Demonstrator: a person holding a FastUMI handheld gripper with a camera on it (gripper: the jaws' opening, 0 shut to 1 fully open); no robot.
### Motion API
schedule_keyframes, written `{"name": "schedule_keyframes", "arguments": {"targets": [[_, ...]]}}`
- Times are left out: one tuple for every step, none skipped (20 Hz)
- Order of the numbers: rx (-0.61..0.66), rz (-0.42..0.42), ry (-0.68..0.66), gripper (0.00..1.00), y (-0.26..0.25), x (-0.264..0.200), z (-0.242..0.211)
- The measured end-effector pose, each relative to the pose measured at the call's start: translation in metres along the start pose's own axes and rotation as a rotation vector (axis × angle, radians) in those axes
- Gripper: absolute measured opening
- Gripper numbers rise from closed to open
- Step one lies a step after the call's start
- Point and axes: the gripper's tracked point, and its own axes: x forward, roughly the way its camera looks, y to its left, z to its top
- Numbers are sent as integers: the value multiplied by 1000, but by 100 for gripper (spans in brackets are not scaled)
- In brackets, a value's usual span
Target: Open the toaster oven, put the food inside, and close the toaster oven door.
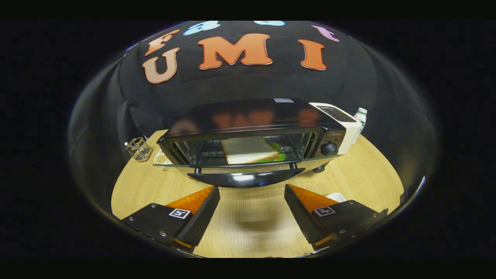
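Gripper (252,209) is spread wide with nothing between the fingers, just bare wooden table (368,174) under the gap. Toaster oven (255,135) sits straight ahead of the fingers, front facing the camera, long axis running across the line of approach. Door (232,166) is dropped down flat, and its black handle (246,179) is the nearest part of the oven, lying crosswise just beyond the fingertips and roughly centred on the gap, maybe slightly toward the left finger. Sandwich (248,150) is already inside on the rack: a slice of bread with green leaf poking out on the right side, sitting near the front of the cavity. So by my read, open and load are done and only the close is left. Key relation: the handle bar is perpendicular to the fingers, close in and at about the same height or a bit higher, so the move is forward and under the door edge, then lift and swing it up toward the oven. Risk is the door slipping off a finger partway. Control knob (329,148) is on the right of the front panel, clear of the path. A white appliance (341,120) and a bottle (360,116) stand behind on the right, a small wire rack (138,148) off to the left, none in the way.
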Motion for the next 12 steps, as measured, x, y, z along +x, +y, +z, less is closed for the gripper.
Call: {"name": "schedule_keyframes", "arguments": {"targets": [[5,1,-4,99,1,3,5],[8,0,-11,99,0,6,11],[10,-2,-21,99,0,11,17],[10,-7,-30,99,-1,14,23],[9,-10,-35,99,-2,16,26],[10,-14,-39,99,-3,19,30],[14,-19,-42,99,-4,22,32],[19,-21,-42,99,-4,23,33],[21,-19,-41,99,-3,23,29],[17,-18,-41,99,-3,22,28],[9,-24,-44,99,-4,21,28],[2,-27,-50,99,-6,18,28]]}}
